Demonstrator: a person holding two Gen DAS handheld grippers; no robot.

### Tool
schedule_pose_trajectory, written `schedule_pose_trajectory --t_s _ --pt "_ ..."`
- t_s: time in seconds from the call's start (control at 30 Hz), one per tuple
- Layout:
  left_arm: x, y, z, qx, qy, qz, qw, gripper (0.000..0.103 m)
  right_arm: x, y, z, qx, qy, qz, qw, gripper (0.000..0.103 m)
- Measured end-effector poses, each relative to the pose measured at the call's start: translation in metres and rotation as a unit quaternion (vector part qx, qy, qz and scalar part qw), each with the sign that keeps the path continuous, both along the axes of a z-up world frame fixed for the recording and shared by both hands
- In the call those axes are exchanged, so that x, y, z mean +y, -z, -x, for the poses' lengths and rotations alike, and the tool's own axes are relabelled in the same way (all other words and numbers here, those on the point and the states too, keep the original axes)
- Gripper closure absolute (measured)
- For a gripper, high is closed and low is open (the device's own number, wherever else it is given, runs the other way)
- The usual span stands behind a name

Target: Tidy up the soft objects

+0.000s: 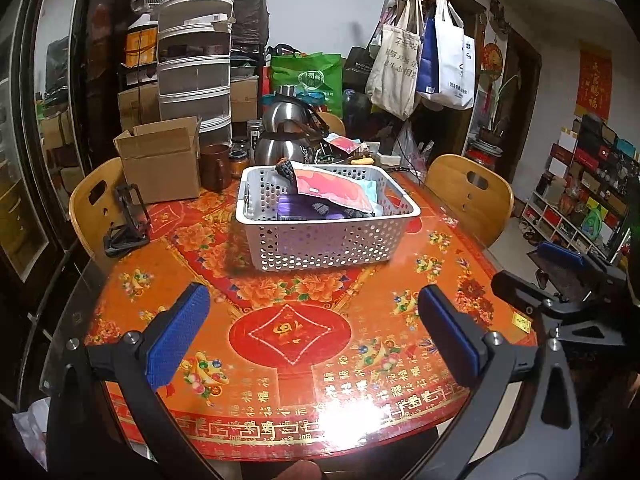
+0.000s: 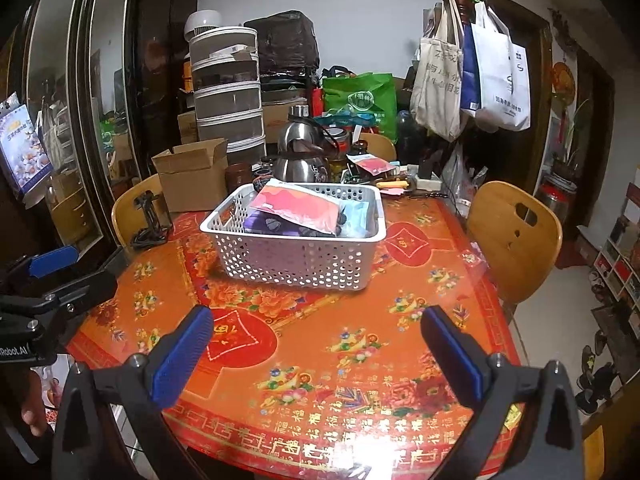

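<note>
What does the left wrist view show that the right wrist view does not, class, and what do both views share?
Only the left wrist view shows the red banner on the far wall and the open left gripper up close. Only the right wrist view shows the blue poster beside the dark cabinet and the open right gripper up close. Both share the white basket of soft items, the kettle and the cardboard box.
</note>
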State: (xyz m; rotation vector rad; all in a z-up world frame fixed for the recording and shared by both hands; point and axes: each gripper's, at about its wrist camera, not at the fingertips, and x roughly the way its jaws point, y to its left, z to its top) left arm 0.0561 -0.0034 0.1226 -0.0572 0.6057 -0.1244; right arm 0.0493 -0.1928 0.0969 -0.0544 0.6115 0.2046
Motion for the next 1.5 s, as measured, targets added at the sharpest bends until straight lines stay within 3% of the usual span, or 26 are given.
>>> schedule_pose_trajectory --t_s 1.5 --pt "-0.003 0.019 -0.008 0.011 0.007 -0.007 0.9999 0.000 -0.004 0.008 -0.004 0.014 0.001 -0.003 1.000 0.000"
